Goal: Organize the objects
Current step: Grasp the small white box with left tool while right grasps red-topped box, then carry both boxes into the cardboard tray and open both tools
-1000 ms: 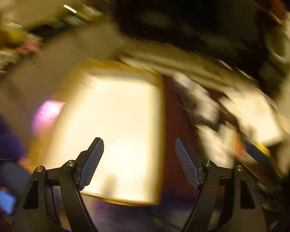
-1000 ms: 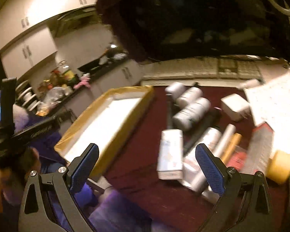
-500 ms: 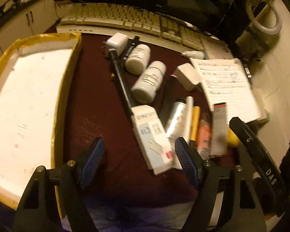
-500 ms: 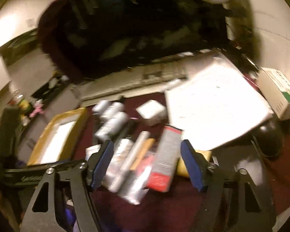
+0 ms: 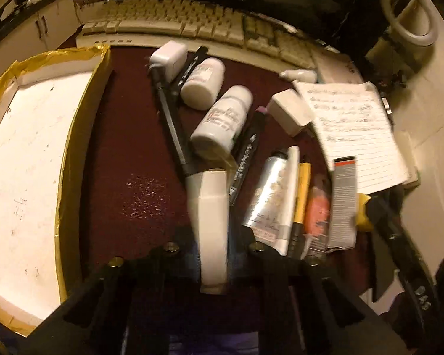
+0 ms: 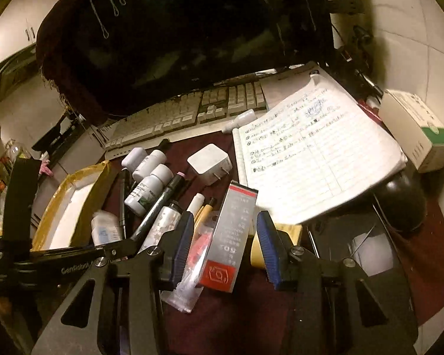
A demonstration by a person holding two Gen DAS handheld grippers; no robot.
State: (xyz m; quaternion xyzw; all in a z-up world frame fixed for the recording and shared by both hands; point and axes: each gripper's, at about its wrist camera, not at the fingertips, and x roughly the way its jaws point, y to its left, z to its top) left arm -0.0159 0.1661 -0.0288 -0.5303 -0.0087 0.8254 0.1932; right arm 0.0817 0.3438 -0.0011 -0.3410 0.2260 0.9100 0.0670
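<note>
My left gripper [image 5: 216,245] is shut on a white carton [image 5: 211,222], which stands on its narrow edge on the dark red mat. In the right wrist view the same carton [image 6: 103,230] shows beside the yellow-rimmed tray [image 6: 83,183]. My right gripper [image 6: 225,236] straddles a grey box with a red end [image 6: 231,230]. Its jaws are closing, and a small gap still shows at each blue pad. That box [image 5: 343,201] lies at the right end of a row with a silver tube [image 5: 269,195] and a yellow pen [image 5: 302,195].
The shallow tray [image 5: 74,153] with a white floor lies at the left. Two white bottles [image 5: 222,121], a charger [image 5: 291,112], black pens and a keyboard [image 5: 192,26] lie beyond. An open notebook [image 6: 310,153], a black mouse [image 6: 402,201] and a white-green box [image 6: 417,127] crowd the right.
Both views swung from the tray to the pile. The left jaws went from wide apart to shut on the white carton, tipping it onto its edge. The right jaws narrowed around the grey box.
</note>
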